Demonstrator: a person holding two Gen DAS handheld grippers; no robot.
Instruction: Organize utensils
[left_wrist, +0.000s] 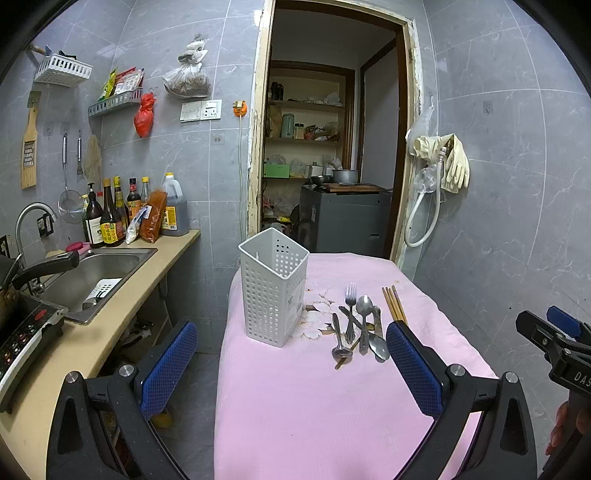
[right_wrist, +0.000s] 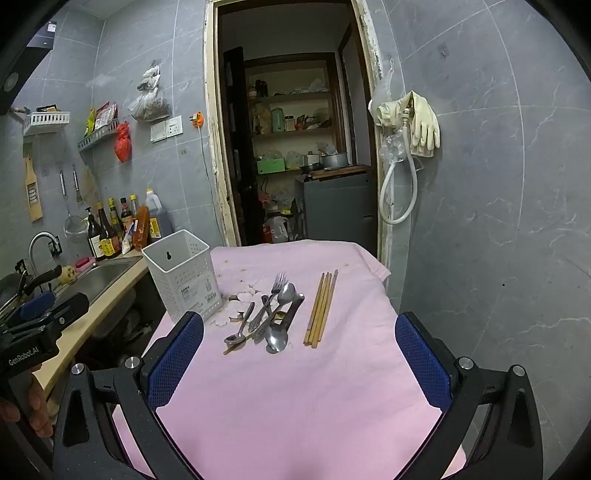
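Observation:
A white perforated utensil holder (left_wrist: 273, 288) (right_wrist: 184, 275) stands upright and empty on the pink cloth of the table (left_wrist: 295, 406) (right_wrist: 295, 398). To its right lies a loose pile of metal cutlery: a fork (left_wrist: 350, 308) (right_wrist: 271, 297) and spoons (left_wrist: 364, 321) (right_wrist: 279, 325). Several wooden chopsticks (left_wrist: 394, 304) (right_wrist: 321, 308) lie side by side further right. My left gripper (left_wrist: 291, 365) is open and empty, held above the near part of the table. My right gripper (right_wrist: 299, 365) is open and empty, likewise short of the cutlery.
A counter (left_wrist: 122, 314) with a steel sink (left_wrist: 99, 277), tap, sauce bottles (left_wrist: 110, 214) and an induction cooker (left_wrist: 22, 332) runs along the left. A doorway (left_wrist: 332, 147) to a pantry is behind the table. Rubber gloves (left_wrist: 456, 162) and a hose hang on the right wall.

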